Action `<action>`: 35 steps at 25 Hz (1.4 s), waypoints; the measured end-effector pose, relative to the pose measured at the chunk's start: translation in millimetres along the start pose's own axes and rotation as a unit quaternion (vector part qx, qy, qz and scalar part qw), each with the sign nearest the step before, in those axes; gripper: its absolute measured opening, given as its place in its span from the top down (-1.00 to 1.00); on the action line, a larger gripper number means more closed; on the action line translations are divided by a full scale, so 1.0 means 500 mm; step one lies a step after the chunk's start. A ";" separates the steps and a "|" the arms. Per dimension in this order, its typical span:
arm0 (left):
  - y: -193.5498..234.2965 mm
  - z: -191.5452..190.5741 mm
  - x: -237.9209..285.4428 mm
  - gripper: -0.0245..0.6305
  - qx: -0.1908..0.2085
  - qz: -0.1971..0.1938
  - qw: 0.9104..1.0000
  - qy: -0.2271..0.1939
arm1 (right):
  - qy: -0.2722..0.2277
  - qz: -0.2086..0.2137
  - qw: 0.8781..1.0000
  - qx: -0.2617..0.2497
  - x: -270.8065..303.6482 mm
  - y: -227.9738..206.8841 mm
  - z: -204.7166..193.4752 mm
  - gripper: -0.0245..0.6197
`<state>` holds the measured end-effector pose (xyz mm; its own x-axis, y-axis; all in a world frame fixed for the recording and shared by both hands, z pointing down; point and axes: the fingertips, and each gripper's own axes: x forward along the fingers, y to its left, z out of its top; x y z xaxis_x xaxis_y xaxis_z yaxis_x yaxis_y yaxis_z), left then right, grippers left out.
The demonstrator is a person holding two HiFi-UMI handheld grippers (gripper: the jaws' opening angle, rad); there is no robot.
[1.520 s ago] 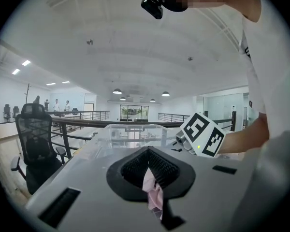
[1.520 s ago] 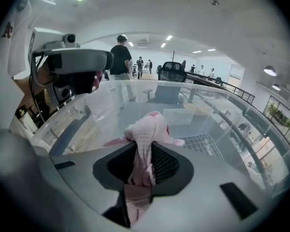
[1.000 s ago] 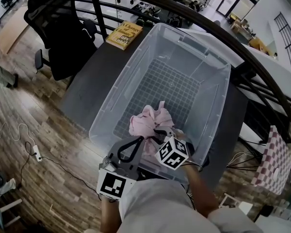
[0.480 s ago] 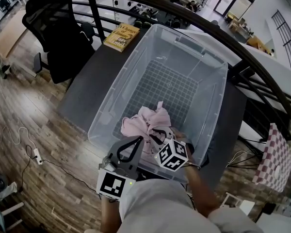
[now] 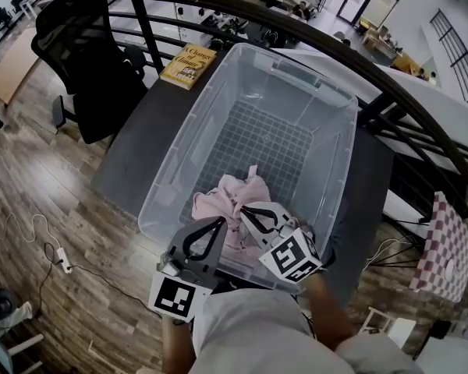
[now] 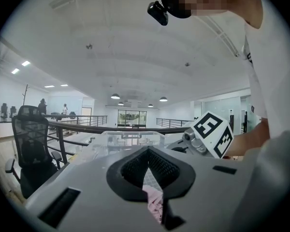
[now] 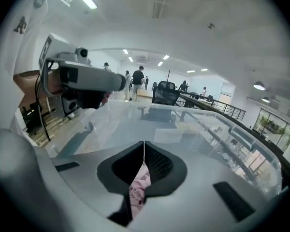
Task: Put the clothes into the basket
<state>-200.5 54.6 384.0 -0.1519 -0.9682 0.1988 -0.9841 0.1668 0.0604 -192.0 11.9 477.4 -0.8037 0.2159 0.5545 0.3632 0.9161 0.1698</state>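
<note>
Pink clothes (image 5: 235, 197) sit in our basket (image 5: 296, 75)
Our left hand-held gripper (image 5: 219, 223) and just-closed right hand-held gripper (image 5: 245, 209) hover just above them, jaws together, seemingly empty; next we lift clear.

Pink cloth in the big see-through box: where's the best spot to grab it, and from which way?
Pinch the raised fold of the crumpled pink cloth, the little peak at the pile's far edge. Come straight down from above: the clear plastic box has tall walls all round, so sideways is blocked, and that peak is probably easiest to close on.
</note>
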 end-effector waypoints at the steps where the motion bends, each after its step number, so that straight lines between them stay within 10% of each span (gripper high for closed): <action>1: 0.000 0.005 0.001 0.92 0.000 -0.001 1.000 -0.003 | -0.024 0.000 1.000 0.004 -0.012 -0.002 0.022 0.86; 14: -0.033 0.098 0.002 0.92 -0.001 -0.036 0.997 -0.074 | -0.245 -0.025 0.966 0.080 -0.198 -0.048 0.202 0.88; 35: -0.149 0.142 0.076 0.92 0.019 -0.140 0.985 -0.101 | -0.265 -0.115 0.951 0.110 -0.336 -0.090 0.135 0.88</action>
<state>-139.6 -7.6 317.4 0.1144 -0.9932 -0.0201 -0.9922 -0.1152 0.0473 -105.1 -42.8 321.7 -0.9959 0.0870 0.0252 0.0877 0.9957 0.0303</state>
